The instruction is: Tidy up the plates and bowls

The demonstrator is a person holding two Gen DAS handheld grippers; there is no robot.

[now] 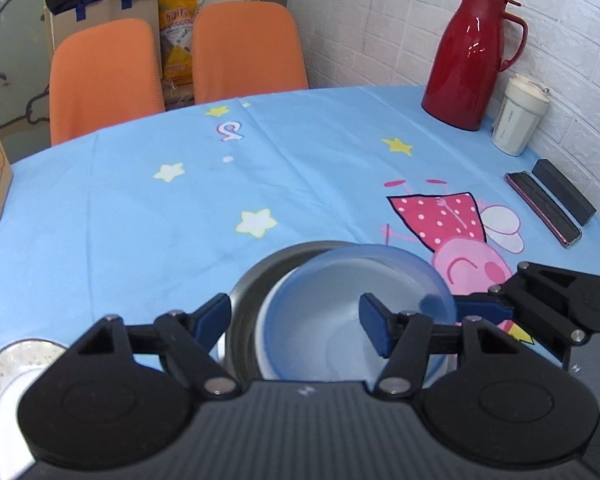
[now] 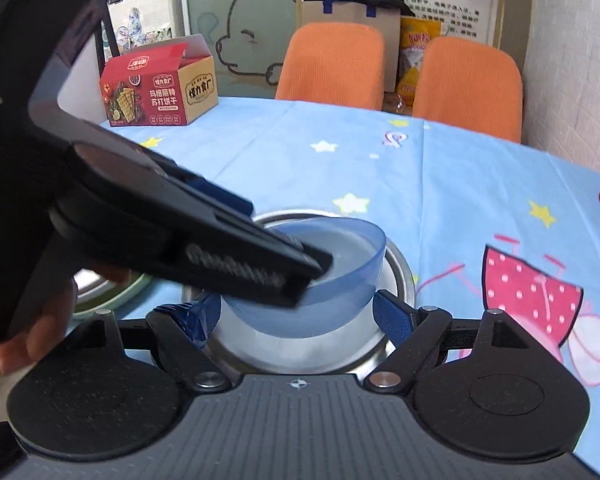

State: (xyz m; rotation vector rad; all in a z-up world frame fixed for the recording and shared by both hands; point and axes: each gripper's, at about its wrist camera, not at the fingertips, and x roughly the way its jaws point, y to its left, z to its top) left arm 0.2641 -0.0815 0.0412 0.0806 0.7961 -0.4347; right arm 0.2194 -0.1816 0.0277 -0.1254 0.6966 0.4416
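Translucent blue plastic bowl (image 2: 320,280) sits tilted inside steel bowl (image 2: 400,276) on blue tablecloth (image 1: 180,200) — light, thin-walled, slippery; best pinched at rim.

Left gripper (image 1: 300,320) jaws wide apart, straddling bowl's near rim, gripping nothing visible.

Right gripper (image 2: 296,312) wide open, flanking both bowls.

Contact hidden — patterned plate (image 1: 4,380) cut off.

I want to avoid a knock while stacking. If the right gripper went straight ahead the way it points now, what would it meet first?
Most likely the translucent blue bowl, tilted inside the steel bowl, directly ahead of the open right gripper. The left gripper reaches into it; depth is unclear.
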